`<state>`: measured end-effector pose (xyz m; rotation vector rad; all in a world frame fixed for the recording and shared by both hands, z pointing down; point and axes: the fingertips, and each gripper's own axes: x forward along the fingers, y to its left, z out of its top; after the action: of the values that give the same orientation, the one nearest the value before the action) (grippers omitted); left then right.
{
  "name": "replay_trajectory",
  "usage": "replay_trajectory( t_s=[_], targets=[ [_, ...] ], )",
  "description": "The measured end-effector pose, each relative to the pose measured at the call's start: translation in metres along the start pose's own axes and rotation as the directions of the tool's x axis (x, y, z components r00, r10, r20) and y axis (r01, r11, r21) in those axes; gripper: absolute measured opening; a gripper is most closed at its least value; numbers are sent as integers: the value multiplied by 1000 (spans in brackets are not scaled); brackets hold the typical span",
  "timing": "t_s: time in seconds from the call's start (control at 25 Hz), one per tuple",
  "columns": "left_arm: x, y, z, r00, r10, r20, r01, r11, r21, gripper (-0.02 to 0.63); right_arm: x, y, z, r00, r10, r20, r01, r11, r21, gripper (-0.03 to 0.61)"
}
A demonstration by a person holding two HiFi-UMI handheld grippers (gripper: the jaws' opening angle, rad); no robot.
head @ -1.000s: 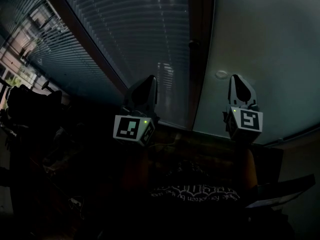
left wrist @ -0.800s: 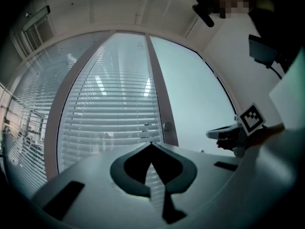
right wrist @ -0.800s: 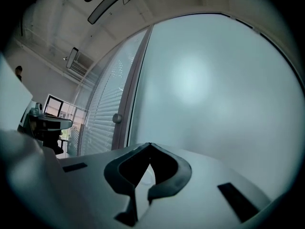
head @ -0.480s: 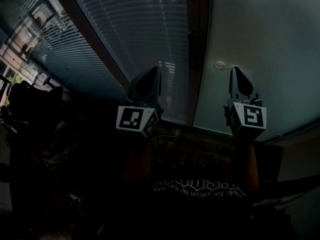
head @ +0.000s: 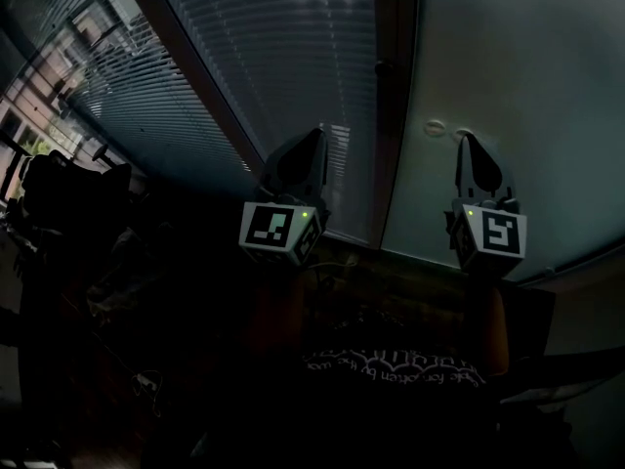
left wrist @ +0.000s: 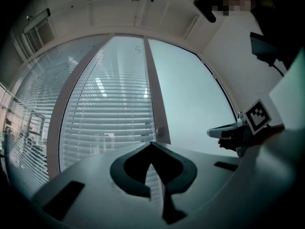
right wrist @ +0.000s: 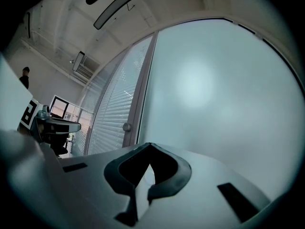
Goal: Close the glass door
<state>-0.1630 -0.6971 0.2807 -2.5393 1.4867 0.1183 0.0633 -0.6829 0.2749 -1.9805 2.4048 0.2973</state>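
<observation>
Grippers side by side: left gripper jaws together, empty; right gripper jaws together, empty. Beyond right gripper, frosted glass door upright, long axis vertical, face toward grippers. Knob on frame at door's left edge. Blinds further left.

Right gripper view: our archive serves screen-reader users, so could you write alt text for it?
The right gripper, jaws shut on nothing, points at a pale frosted glass panel. Left of it stand a grey door frame with a small round knob and horizontal white blinds.
</observation>
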Motion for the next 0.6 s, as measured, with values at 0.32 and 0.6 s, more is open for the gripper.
replay_trajectory(
  t_s=[0.32,0.6],
  targets=[
    [-6,4,5,999,35,-3,-36,999,-16,2,-5,-3,9,1000,-3,-2,3,1000,-13,2],
    [-7,5,5,999,42,-6,-42,999,-18,2,-6,-3,6,1000,-5,-5,5,1000,-22,2]
  ],
)
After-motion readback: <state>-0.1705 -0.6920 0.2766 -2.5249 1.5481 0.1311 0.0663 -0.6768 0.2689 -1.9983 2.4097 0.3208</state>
